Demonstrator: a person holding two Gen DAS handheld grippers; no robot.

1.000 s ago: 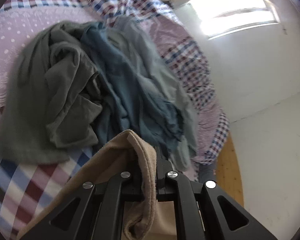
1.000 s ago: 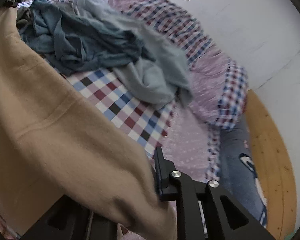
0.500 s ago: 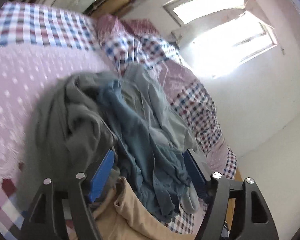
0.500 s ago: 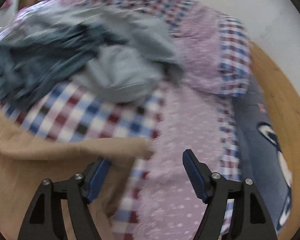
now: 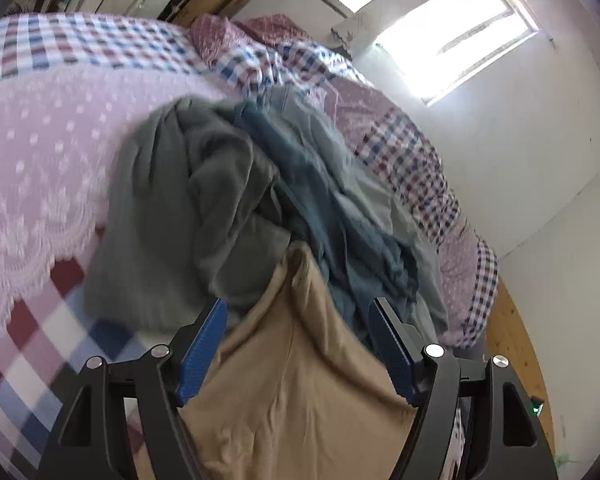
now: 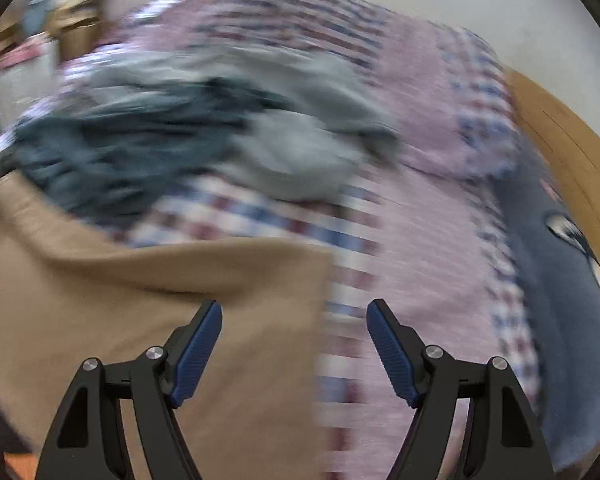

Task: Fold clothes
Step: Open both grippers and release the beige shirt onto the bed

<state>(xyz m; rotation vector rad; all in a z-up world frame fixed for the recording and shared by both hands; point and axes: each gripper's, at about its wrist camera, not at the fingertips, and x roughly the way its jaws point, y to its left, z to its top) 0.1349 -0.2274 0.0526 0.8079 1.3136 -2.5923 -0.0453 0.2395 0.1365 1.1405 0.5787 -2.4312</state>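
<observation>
A tan garment (image 5: 296, 384) lies on the checked bedspread (image 5: 40, 360), its peak reaching up against a heap of clothes. My left gripper (image 5: 296, 312) stands open over it, the cloth loose between the blue pads (image 5: 202, 344) and not pinched. The heap holds a grey-green garment (image 5: 172, 216) and a teal one (image 5: 320, 200). In the blurred right wrist view the tan garment (image 6: 152, 320) spreads across the lower left, with its straight edge under my open right gripper (image 6: 294, 308). Nothing is pressed between the right pads (image 6: 388, 344). The teal and grey heap (image 6: 188, 140) lies beyond.
A pink lace-edged cover (image 5: 32, 168) spreads to the left of the heap. Pillows (image 5: 260, 36) sit at the head of the bed under a bright window (image 5: 440, 28). A dark blue printed cloth (image 6: 560, 280) hangs at the bed's right side over the wooden floor (image 6: 572, 140).
Both grippers opened and let go of the tan garment, which dropped onto the bed. The left view lifted toward the heap and window; the right view swung and is blurred.
</observation>
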